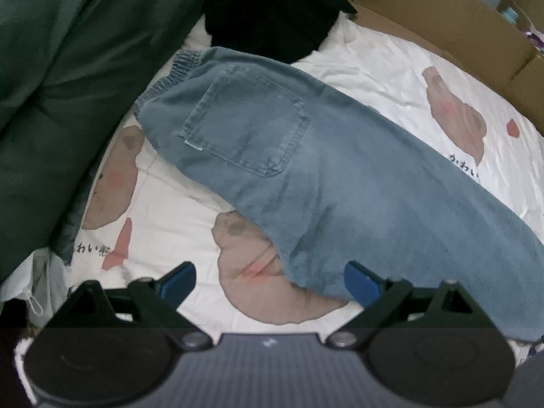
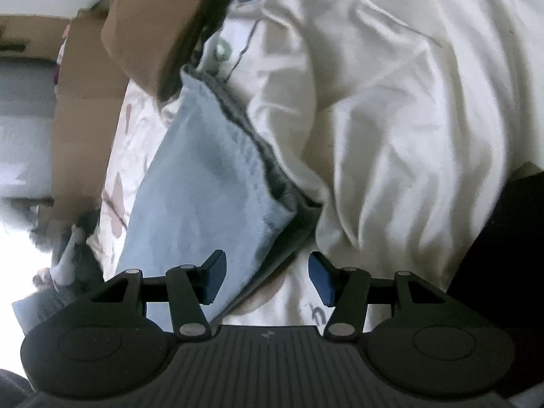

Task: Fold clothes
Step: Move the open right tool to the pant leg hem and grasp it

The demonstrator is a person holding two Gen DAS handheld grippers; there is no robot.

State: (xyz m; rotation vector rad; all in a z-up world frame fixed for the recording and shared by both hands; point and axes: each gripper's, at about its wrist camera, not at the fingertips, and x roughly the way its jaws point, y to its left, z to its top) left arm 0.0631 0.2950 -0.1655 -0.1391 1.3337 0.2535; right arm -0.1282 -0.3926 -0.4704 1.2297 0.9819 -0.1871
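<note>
**Jeans laid across bed sheet; both tongs apart and empty**

The light blue jeans (image 1: pixel 340 170) lie flat on the white printed bed sheet (image 1: pixel 391 64), running diagonally from upper left to lower right in the left wrist view. The elastic waistband is at the upper left, and a back pocket (image 1: pixel 244 125) faces up. A black garment (image 1: pixel 268 17) lies just beyond the waistband. A dark green fabric (image 1: pixel 68 68) fills the left side of that view. A cardboard box (image 1: pixel 442 10) stands along the far edge of the bed.

The left tongs (image 1: pixel 270 282) hang above the sheet with the jaws wide apart; the lower edge of the jeans lies just beside the right pad, and nothing is clamped.

In the right wrist view, a leg end of the jeans (image 2: pixel 204 176) lies on the crumpled sheet (image 2: pixel 408 136), its hem edge facing right. The right tongs (image 2: pixel 268 280) stand apart; the denim edge passes between the pads, which do not press on it.
</note>
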